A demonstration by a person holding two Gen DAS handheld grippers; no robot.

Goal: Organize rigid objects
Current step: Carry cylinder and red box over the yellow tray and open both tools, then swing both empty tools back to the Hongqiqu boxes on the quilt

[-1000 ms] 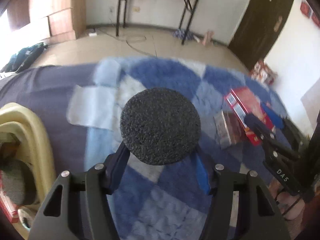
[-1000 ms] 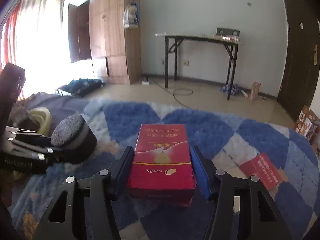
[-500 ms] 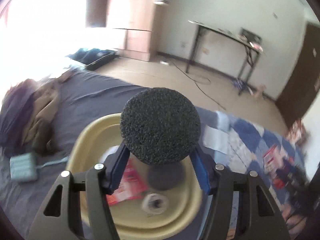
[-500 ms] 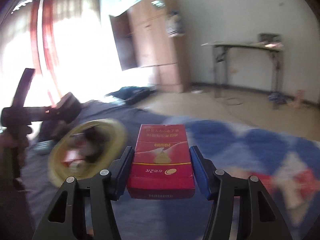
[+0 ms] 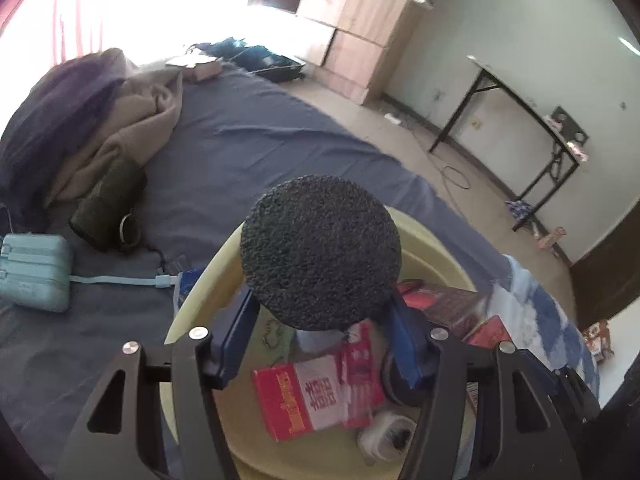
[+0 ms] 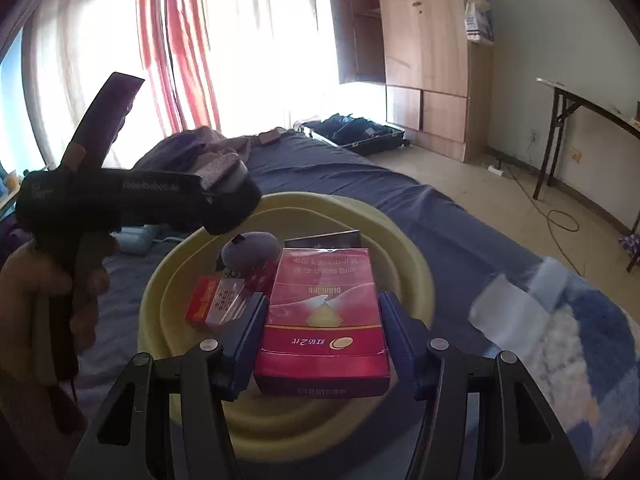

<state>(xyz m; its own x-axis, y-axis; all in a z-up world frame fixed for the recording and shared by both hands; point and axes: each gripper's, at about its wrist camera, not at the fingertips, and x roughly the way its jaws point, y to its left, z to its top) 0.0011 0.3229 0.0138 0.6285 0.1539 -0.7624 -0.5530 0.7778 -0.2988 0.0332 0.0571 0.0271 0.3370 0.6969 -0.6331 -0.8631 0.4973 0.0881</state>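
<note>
Left gripper [image 5: 320,336] is clamped on a dark round foam-topped puck [image 5: 320,252], jaws at roughly mid-span, pads on its opposite sides. It hangs over the yellow basin [image 5: 192,304]. Right gripper [image 6: 322,336] is closed tight on the long side faces of a red cigarette pack [image 6: 322,316], held over the basin's near rim.

Handling, judged: the puck looks light, its top coarse and slightly compressible, so the pads should bite well; take it across the widest part, as now. The pack is thin card, light, rigid along its edges but crushable on the broad faces; its glossy wrap may slip, so hold by the narrow sides, with modest force.

Already in the basin: a red-and-white pack [image 5: 316,396], a second dark puck [image 6: 251,254], a dark box [image 6: 322,239] and a small white roll [image 5: 386,436]. Free floor inside is limited; I expect both items to land on top of others.

Support is a bed with a navy sheet [image 5: 256,132], soft, so the basin may tip if pressed at the rim. Beside it: crumpled clothing [image 5: 120,120], a pale blue power bank [image 5: 34,272] with cable. Room: curtains [image 6: 180,40], wooden wardrobe [image 6: 424,40], folding table [image 5: 520,112], open suitcase [image 6: 356,132] on the floor.
</note>
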